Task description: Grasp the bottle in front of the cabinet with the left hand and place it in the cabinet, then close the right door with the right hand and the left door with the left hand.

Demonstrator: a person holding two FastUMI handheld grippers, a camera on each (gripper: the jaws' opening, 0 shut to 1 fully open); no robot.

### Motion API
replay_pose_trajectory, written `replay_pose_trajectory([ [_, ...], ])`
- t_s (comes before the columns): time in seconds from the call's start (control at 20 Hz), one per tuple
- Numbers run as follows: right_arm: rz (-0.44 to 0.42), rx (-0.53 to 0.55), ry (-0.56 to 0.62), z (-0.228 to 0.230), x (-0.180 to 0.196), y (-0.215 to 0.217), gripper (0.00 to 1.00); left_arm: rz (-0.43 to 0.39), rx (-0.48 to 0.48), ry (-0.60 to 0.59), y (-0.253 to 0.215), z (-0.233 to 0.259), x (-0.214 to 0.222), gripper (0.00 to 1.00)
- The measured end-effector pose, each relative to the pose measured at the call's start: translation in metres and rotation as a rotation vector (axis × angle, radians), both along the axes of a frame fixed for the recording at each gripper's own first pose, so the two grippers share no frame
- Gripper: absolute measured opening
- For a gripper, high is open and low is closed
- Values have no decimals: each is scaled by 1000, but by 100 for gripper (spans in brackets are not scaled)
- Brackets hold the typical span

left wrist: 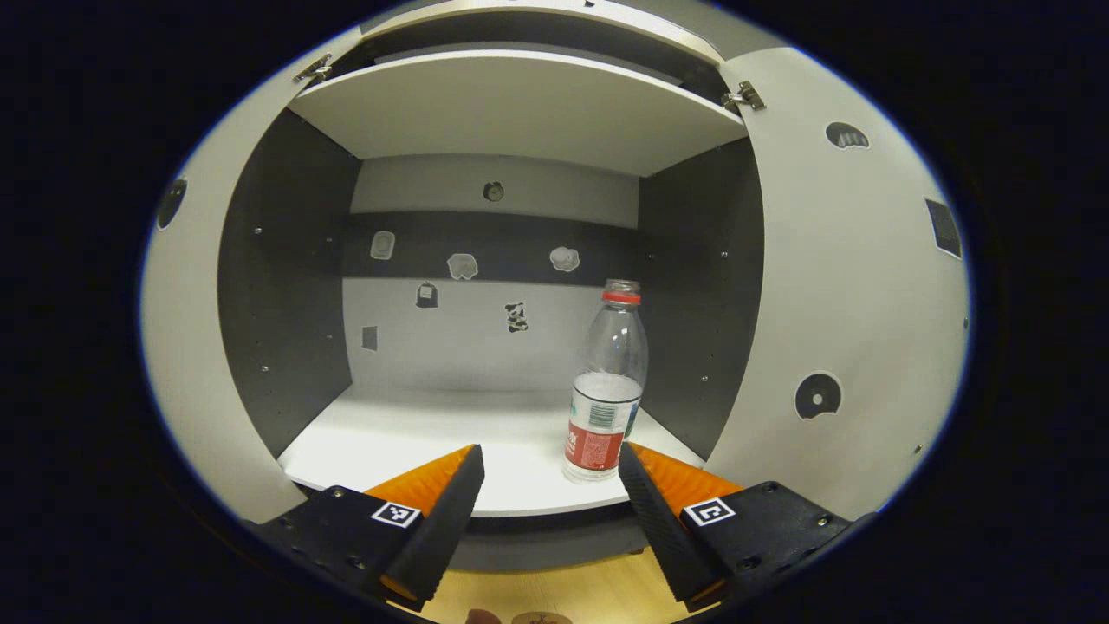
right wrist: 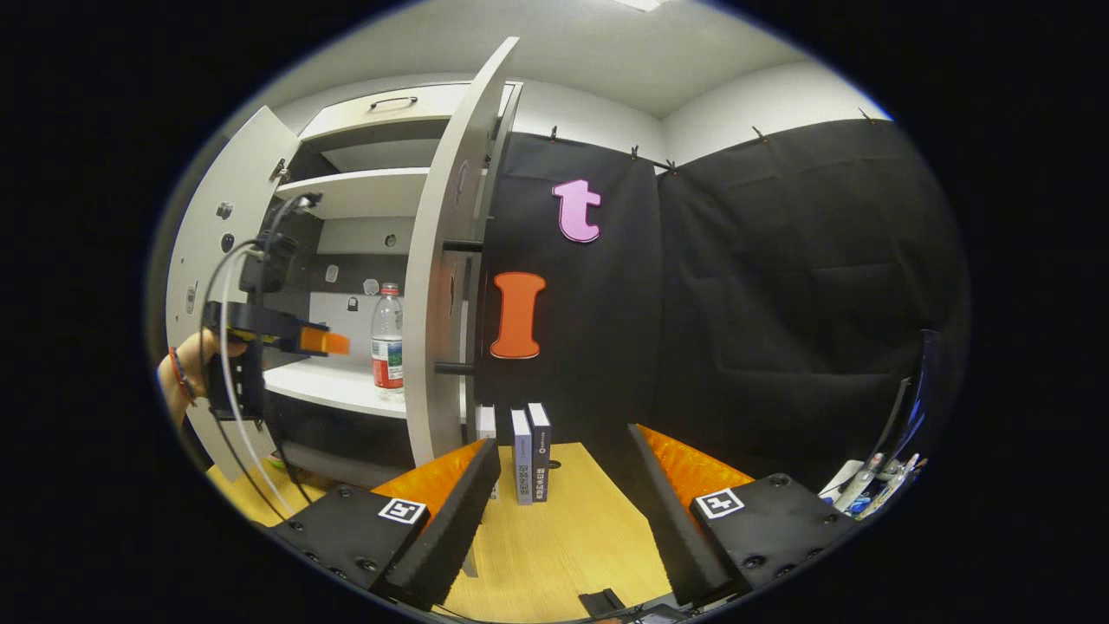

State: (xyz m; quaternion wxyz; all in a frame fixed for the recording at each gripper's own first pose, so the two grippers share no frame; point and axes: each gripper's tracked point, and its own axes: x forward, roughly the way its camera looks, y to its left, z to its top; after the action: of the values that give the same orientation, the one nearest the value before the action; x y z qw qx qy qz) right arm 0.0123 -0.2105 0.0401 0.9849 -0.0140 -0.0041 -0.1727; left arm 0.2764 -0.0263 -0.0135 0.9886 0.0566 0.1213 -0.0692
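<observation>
A clear plastic bottle (left wrist: 606, 381) with a red neck ring and red label stands upright on the cabinet's lower shelf (left wrist: 416, 433), near its front right corner. My left gripper (left wrist: 550, 485) is open just in front of the shelf edge, apart from the bottle. Both cabinet doors stand open: the left door (left wrist: 186, 347) and the right door (left wrist: 853, 303). In the right gripper view the bottle (right wrist: 387, 342) stands inside, the right door (right wrist: 446, 295) is seen edge-on, and the left gripper (right wrist: 325, 341) is held by a hand (right wrist: 186, 368). My right gripper (right wrist: 563, 503) is open over the wooden table.
An upper shelf (left wrist: 520, 104) spans the cabinet above the bottle. Small stickers dot the back wall. Two upright books (right wrist: 530, 451) stand on the wooden table (right wrist: 554, 537) beside the right door. Pens and small items (right wrist: 875, 485) lie at the far right.
</observation>
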Motion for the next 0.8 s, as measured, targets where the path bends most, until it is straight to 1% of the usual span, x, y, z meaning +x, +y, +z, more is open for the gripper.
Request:
replay_pose_trajectory([
  [0.05, 2, -7, 3, -3, 4, -1, 97, 3, -3, -14, 7, 5, -10, 95],
  [0.1, 6, -17, 9, -5, 8, -2, 92, 8, -5, -31, 14, 12, -22, 95],
  [0.15, 11, -30, 11, -7, 13, -3, 92, 16, -8, -48, 21, 18, -35, 95],
  [0.2, 19, -44, 7, -8, 17, -2, 97, 25, -11, -65, 29, 24, -48, 95],
  [0.25, 28, -53, 3, -10, 23, 0, 97, 35, -13, -79, 37, 29, -60, 95],
  [0.3, 35, -57, 1, -11, 29, 1, 92, 44, -15, -91, 46, 33, -73, 95],
  [0.35, 41, -53, 2, -14, 34, 0, 97, 54, -17, -101, 54, 36, -86, 95],
  [0.4, 47, -44, 7, -18, 40, 0, 97, 69, -20, -112, 63, 40, -102, 95],
  [0.45, 52, -30, 12, -23, 46, -1, 97, 82, -25, -124, 71, 42, -117, 97],
  [0.5, 56, -15, 19, -27, 51, -1, 97, 95, -29, -137, 79, 45, -132, 96],
  [0.55, 61, -4, 24, -29, 55, -1, 92, 107, -29, -151, 87, 48, -145, 97],
  [0.6, 67, 2, 26, -30, 59, 0, 97, 124, -24, -165, 96, 51, -156, 95],
  [0.7, 74, 2, 25, -29, 61, 3, 97, 160, -14, -195, 113, 54, -180, 95],
  [0.8, 82, 0, 17, -26, 63, 5, 97, 174, -6, -208, 123, 52, -205, 95],
])
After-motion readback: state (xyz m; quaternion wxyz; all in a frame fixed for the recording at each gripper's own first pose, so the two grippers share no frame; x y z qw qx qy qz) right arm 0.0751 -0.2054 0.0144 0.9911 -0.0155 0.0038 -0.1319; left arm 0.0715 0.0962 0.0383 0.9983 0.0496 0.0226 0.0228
